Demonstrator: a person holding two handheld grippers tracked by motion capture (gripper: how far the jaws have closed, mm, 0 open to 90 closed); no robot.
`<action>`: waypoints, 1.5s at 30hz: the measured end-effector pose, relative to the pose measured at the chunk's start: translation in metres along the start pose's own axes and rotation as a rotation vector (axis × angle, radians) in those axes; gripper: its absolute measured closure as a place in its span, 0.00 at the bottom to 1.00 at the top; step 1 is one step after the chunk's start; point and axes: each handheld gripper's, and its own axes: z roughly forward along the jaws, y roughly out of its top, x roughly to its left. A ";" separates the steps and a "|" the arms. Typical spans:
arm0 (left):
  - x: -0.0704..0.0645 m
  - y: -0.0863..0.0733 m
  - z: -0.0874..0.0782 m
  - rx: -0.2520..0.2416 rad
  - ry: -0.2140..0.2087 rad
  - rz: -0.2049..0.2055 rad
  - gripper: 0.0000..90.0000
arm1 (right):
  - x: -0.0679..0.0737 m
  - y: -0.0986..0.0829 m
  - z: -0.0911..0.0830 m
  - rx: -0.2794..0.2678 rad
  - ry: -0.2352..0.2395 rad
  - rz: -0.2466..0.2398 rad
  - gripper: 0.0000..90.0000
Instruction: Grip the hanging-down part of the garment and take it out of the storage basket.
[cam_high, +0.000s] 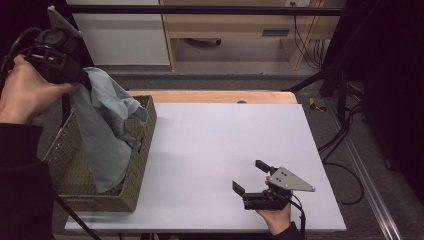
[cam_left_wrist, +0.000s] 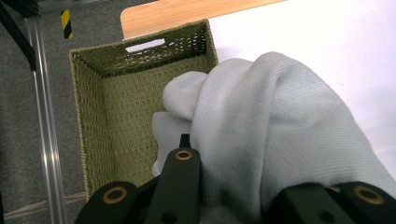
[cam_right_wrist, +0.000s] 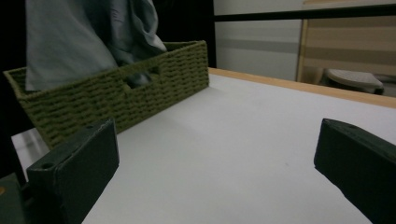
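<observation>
The white rectangular table (cam_high: 225, 150) carries a woven olive-green rectangular basket (cam_high: 137, 170) at its left edge, with the rest of the surface bare. A pale grey-blue soft cloth (cam_high: 102, 135) hangs from above the basket's far left corner, its lower end draped down inside the basket toward the near end. The left gripper (cam_high: 75, 75), held high in the person's left hand (cam_high: 25, 92), has its jaws clamped on a bunched upper fold of the cloth; in the left gripper view the fabric (cam_left_wrist: 280, 135) bulges over and between the black jaws. The right gripper (cam_high: 252, 179) rests low on the table near the front right, jaws spread wide and holding nothing. Judged from its drape and folds, the cloth is light, limp and non-fragile; it will sag and swing, and may snag on the basket's woven rim. A gathered fold or a corner is the likeliest secure hold; a single thin layer may slip.
</observation>
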 end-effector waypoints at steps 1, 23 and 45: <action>0.000 0.000 0.000 0.003 -0.001 0.001 0.90 | 0.006 0.007 0.009 -0.008 0.028 -0.001 0.00; 0.001 0.003 0.015 0.063 -0.003 0.006 0.90 | 0.071 0.043 0.113 0.003 0.202 0.018 0.01; 0.003 0.005 0.016 0.072 -0.002 0.014 0.90 | 0.126 0.056 0.194 0.026 0.301 -0.006 0.02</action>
